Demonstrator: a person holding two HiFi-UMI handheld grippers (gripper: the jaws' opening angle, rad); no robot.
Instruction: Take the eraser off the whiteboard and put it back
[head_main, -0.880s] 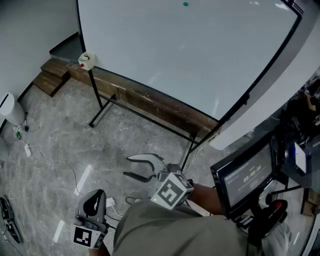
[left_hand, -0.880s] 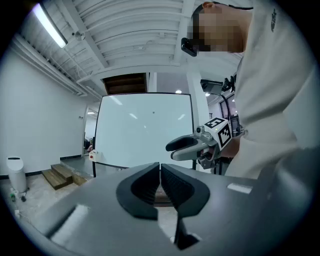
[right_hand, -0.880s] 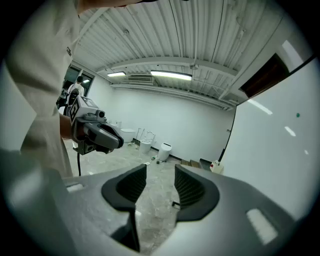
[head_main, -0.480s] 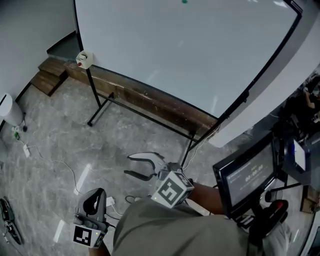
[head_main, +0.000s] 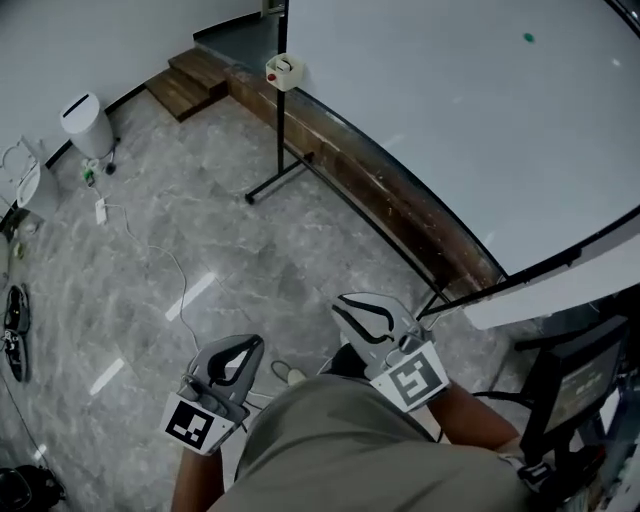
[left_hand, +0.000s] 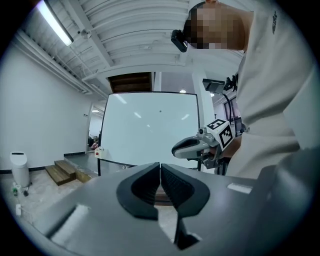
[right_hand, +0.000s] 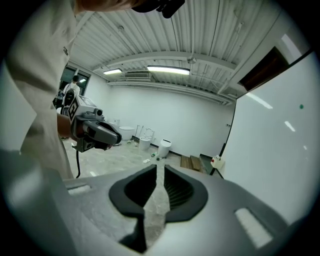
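Head view: a large white whiteboard with a black frame (head_main: 450, 130) stands on the grey marble floor (head_main: 200, 240). A small white eraser with a red spot (head_main: 284, 70) sits at the whiteboard's far corner, well apart from the left gripper (head_main: 252, 345) and the right gripper (head_main: 340, 303).

Left gripper view: the fingers (left_hand: 145, 187) are pressed together and hold nothing.

Right gripper view: the fingers (right_hand: 177, 192) stand slightly spread with only floor showing between them.

The right gripper (right_hand: 159, 169) pointed across a grey marbled floor (right_hand: 117, 157), its jaws slightly apart with only floor showing in the gap. The whiteboard (right_hand: 280, 150) filled the right side, and a small white eraser (right_hand: 216, 162) sat at its lower corner. Wooden steps (right_hand: 194, 162) and a white bin (right_hand: 164, 147) stood by the far wall. The left gripper (right_hand: 116, 137) hung at the left.
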